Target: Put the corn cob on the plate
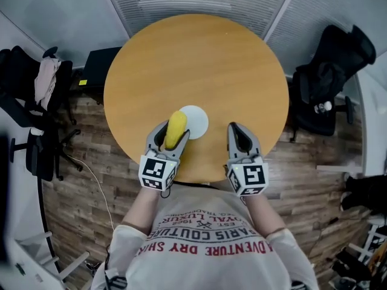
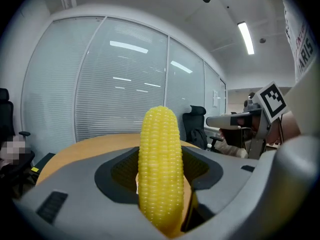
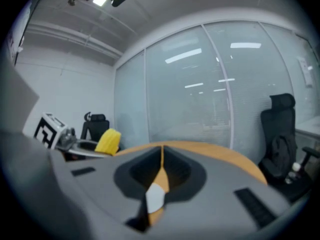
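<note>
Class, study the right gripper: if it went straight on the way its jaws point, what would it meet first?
Nothing nearby, it seems: the right gripper, shut and empty, points across bare table; the plate lies to its left. Its height is unclear.

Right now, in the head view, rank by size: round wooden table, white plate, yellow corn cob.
Largest: round wooden table. Then white plate and yellow corn cob look alike; the cob is nearer the camera, so unranked.

Shirt [image 1: 208,237] at 6 o'clock: I read "ARIS COUTURE" and "ADVENTURE DRY" (both upside down); the smaller lines are illegible.
</note>
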{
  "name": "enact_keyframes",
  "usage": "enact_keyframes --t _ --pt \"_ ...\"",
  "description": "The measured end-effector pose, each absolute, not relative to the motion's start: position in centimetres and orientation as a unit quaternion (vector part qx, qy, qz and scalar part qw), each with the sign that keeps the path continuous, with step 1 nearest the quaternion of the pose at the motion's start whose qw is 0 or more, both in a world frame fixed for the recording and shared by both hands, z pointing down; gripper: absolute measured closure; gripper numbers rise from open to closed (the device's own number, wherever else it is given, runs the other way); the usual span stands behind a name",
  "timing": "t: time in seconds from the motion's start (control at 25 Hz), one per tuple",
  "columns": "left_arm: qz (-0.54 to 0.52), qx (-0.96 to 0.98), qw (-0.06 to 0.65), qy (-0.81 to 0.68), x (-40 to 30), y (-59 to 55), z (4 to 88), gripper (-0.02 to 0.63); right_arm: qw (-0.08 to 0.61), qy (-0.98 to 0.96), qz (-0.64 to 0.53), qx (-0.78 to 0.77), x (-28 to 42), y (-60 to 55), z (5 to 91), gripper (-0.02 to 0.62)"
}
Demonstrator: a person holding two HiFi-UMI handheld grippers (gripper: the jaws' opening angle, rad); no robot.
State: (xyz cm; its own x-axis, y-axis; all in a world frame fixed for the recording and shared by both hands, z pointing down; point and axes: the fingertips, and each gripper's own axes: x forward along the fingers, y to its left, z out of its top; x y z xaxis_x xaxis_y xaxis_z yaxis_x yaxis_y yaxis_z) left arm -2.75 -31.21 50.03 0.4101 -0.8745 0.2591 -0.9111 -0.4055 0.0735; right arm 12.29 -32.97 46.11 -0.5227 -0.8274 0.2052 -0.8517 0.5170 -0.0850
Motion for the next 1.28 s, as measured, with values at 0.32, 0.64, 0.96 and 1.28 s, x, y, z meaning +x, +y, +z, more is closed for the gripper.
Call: enact_keyframes --t 0.32,0.64,0.96,1.28 --pt "0.155 0.835 0.141 -0.509 -3.1 -35.2 58.3 0.328 0.082 -0.868 0.074 0.484 11.4 -35.6 48.8 0.565" --pt "0.24 0.825 0.202 -0.471 -2.3 -37.0 66.1 0.327 0.104 -0.867 0.088 0.48 10.6 -37.0 51.2 0.565" --pt "0.309 0.823 0.221 -0.423 -0.8 -38.0 70.8 0.327 0.118 -0.859 0.104 0.488 10.2 -38.1 52.6 0.565" --pt "0.352 0.817 0.239 -0.391 0.2 -37.7 73.0 0.327 0.114 -0.85 0.116 0.502 10.8 -38.2 53.3 0.565"
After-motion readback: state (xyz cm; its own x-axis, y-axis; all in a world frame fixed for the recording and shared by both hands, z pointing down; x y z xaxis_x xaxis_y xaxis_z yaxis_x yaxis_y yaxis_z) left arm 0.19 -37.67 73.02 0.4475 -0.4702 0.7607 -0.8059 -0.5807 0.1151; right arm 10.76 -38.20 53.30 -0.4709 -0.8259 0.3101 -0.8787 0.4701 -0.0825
